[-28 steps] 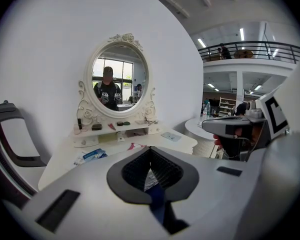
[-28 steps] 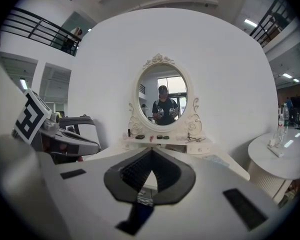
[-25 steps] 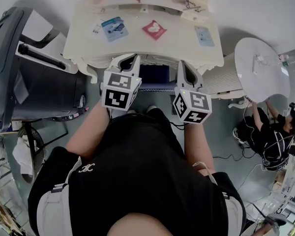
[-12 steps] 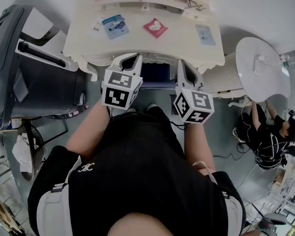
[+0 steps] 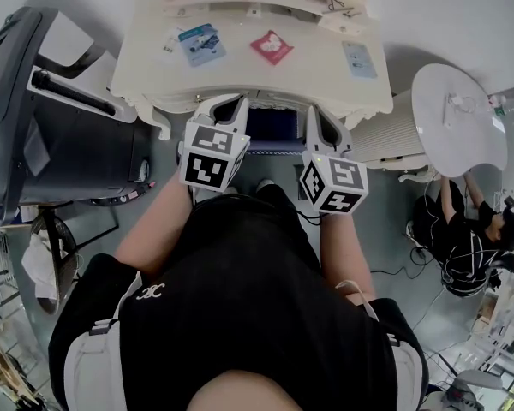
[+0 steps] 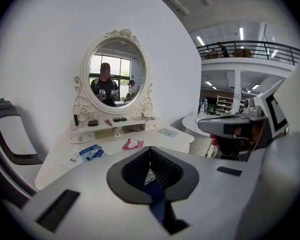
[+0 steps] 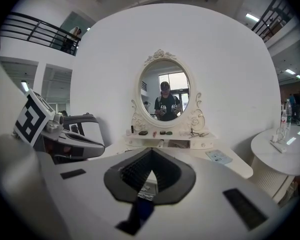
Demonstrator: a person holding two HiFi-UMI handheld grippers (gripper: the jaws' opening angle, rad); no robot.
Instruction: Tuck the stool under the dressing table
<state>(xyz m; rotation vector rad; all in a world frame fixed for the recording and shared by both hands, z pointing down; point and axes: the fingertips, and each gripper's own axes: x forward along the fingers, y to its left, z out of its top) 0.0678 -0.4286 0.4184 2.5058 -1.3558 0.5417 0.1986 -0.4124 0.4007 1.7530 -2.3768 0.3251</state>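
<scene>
**Both grippers closed at the dressing table's front**

The left gripper and the right gripper are hovering side by side at the front edge of the cream dressing table — each with its jaws pressed together, pinching nothing. Between them the dark blue stool is sitting in the kneehole, its seat partly covered by the tabletop's edge. Both grippers are pointing toward the oval mirror, which is reflecting the person. A pink packet is lying on the tabletop.
</scene>
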